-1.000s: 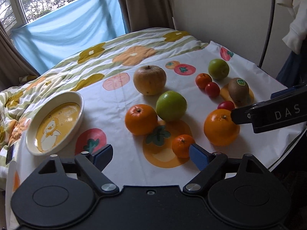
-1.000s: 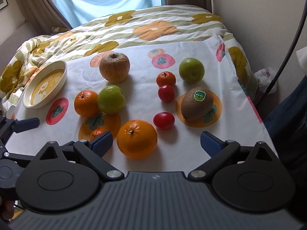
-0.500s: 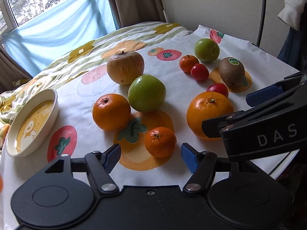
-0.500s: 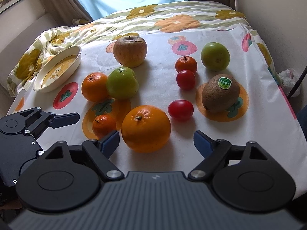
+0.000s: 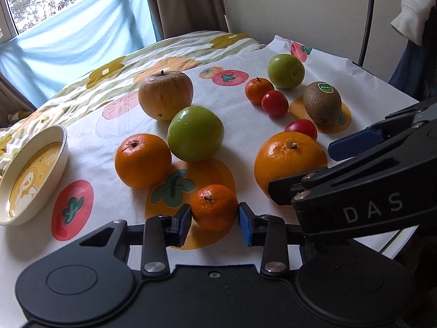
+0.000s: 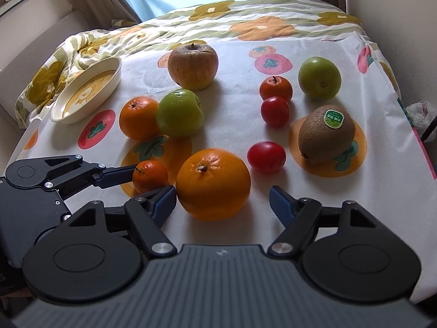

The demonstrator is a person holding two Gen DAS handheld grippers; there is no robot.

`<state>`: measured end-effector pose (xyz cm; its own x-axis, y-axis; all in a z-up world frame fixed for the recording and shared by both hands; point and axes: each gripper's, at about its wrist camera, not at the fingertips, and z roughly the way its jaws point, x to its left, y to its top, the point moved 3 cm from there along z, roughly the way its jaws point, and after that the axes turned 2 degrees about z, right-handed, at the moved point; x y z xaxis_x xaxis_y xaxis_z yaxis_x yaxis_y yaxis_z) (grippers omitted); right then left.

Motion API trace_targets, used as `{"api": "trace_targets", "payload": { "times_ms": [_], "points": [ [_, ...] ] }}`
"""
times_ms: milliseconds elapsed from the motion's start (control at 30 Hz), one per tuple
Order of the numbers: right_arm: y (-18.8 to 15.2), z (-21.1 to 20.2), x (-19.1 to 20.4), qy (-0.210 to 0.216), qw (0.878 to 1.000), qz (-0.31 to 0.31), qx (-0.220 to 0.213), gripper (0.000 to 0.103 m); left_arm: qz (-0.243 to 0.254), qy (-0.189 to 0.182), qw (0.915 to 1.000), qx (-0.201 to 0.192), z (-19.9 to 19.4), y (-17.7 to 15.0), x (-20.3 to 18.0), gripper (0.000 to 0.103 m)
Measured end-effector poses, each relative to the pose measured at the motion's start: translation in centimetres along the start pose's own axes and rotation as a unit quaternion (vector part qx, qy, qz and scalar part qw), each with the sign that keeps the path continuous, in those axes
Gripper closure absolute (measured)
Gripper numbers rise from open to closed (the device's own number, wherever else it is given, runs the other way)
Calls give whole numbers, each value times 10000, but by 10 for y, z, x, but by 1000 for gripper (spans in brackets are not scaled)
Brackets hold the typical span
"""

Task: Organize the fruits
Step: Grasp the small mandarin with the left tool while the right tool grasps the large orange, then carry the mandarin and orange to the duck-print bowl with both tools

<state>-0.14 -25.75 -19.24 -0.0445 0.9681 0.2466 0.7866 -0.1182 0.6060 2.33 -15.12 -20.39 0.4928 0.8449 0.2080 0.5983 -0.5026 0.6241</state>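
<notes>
My left gripper (image 5: 214, 220) has its blue pads against both sides of a small mandarin (image 5: 214, 207) that rests on the cloth; it also shows in the right wrist view (image 6: 149, 176). My right gripper (image 6: 222, 201) is open around a large orange (image 6: 213, 183), left pad touching it, right pad apart. The large orange also shows in the left wrist view (image 5: 289, 164). A cream duck bowl (image 5: 58, 142) sits at far left. An apple (image 5: 165, 94), a green apple (image 5: 194, 134) and a medium orange (image 5: 142, 160) lie behind.
A kiwi (image 6: 326, 134), two red tomatoes (image 6: 266, 157), a second mandarin (image 6: 275, 88) and a green fruit (image 6: 319, 78) lie at right. The fruit-print cloth (image 6: 235, 125) ends near the wall at right. A rumpled flowered blanket (image 6: 82, 46) lies behind.
Both grippers moved forward and down to the fruit. The left jaws narrowed onto the small mandarin. The right jaws came around the large orange.
</notes>
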Motion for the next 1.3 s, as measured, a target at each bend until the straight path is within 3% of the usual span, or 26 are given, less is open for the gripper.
{"api": "trace_targets", "payload": {
  "times_ms": [367, 867, 1300],
  "points": [
    [3, 14, 7, 45, 9999, -48, 77, 25, 14, 128, 9999, 45, -4, -6, 6, 63],
    [15, 4, 30, 313, 9988, -377, -88, 27, -482, 639, 9968, 47, -31, -14, 31, 63],
    [66, -37, 86, 874, 9902, -957, -514, 27, -1176, 1535, 9809, -192, -96, 9, 88, 63]
  ]
}}
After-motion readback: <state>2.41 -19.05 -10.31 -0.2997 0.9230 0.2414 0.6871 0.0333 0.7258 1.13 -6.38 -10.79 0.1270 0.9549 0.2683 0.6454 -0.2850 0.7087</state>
